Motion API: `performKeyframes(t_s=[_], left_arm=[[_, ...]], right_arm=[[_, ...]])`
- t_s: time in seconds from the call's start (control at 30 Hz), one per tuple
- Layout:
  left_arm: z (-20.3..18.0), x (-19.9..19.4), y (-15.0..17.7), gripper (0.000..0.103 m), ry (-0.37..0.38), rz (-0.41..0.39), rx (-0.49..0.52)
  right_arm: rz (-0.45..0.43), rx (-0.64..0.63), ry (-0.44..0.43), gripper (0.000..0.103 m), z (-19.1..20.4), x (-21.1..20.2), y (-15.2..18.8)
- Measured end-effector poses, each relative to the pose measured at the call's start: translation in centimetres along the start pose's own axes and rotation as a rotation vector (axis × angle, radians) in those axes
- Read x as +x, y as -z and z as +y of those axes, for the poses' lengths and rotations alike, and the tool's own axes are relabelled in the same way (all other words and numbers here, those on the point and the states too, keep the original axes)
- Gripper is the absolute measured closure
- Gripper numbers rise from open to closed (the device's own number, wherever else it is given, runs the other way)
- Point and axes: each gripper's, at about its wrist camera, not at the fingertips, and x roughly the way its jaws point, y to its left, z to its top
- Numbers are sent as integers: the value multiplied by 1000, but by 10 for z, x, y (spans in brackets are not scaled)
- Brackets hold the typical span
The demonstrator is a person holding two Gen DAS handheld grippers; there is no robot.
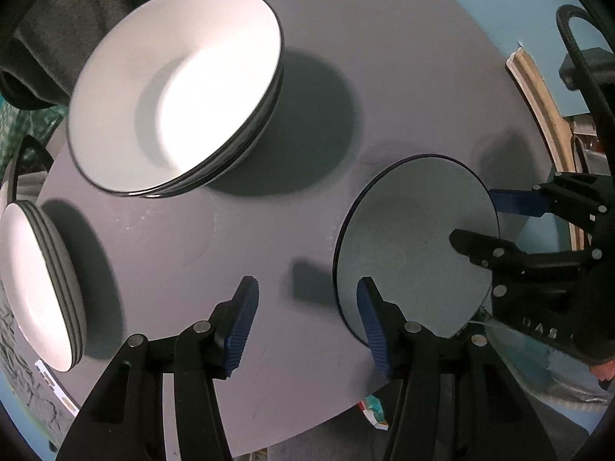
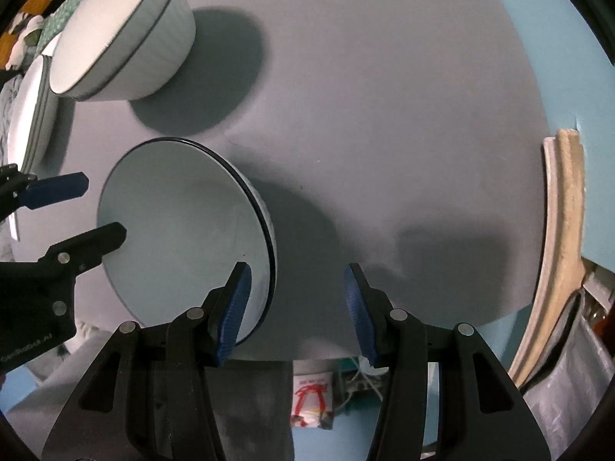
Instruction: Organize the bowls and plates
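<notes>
The single bowl sits nearest both cameras, close to the near edge of the round grey surface, upright, pale inside with a thin dark rim.

In the left wrist view the left tongs point straight down at the surface with their blue pads apart. One pad stands over bare surface. The other stands in front of the bowl's near rim, and I cannot tell whether it touches. Nothing is clamped between them.

The right tongs reach in from the right side of that view, one blue finger outside the bowl's far rim and one black finger over its inside, so the rim lies between them. Whether either finger touches the rim cannot be told.

In the right wrist view the right tongs also stand apart, one pad over the bowl near its rim and the other over bare surface beside it. The left tongs enter from the left edge there, straddling the opposite side of the rim.

Farther back on the surface, well apart from the single bowl, stands a stack of bowls, white inside, several dark rims nested. At the left edge of the left wrist view a stack of plates rests on the surface beside it. The right wrist view shows the bowl stack at upper left.
</notes>
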Motion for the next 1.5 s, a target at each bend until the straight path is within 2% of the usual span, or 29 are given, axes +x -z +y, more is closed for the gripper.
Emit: performKeyframes(t_s=[0.1, 0.13, 0.23, 0.3, 0.37, 0.43, 0.57, 0.7, 0.83, 1.27, 1.37, 1.43, 1.5], left_arm=[[1, 5, -2, 50, 5, 13, -11], [2, 6, -2, 55, 9, 13, -13], [2, 7, 0, 64, 22, 17, -22], [3, 6, 4, 69, 44, 16, -29], [5, 5, 6, 79, 73, 14, -38], [6, 4, 8, 86, 103, 8, -35], [11, 3, 12, 93, 120, -7, -50], [23, 1, 21, 94, 120, -1, -85], [37, -5, 36, 95, 102, -7, -105], [82, -13, 79, 95, 72, -23, -225], [81, -9, 82, 94, 77, -13, -236], [76, -4, 67, 94, 89, -7, -246], [75, -1, 66, 94, 92, -3, -256]], right_arm=[[1, -22, -2, 54, 4, 4, -2], [3, -30, 1, 55, 5, 4, -3], [-1, -48, -16, 72, 11, 4, -4], [-2, -54, -22, 79, 13, 4, -5], [-6, -66, -27, 87, 17, 3, -8], [-6, -74, -27, 89, 20, 2, -10], [-5, -88, -4, 89, 29, 2, -9], [0, -94, -48, 92, 34, 2, -3], [-5, -115, -50, 92, 47, 1, -7], [12, -237, -72, 92, 115, 4, -20], [16, -247, -72, 92, 116, -1, -21], [16, -242, -73, 92, 112, -2, -27], [30, -225, -88, 92, 113, 1, -25]])
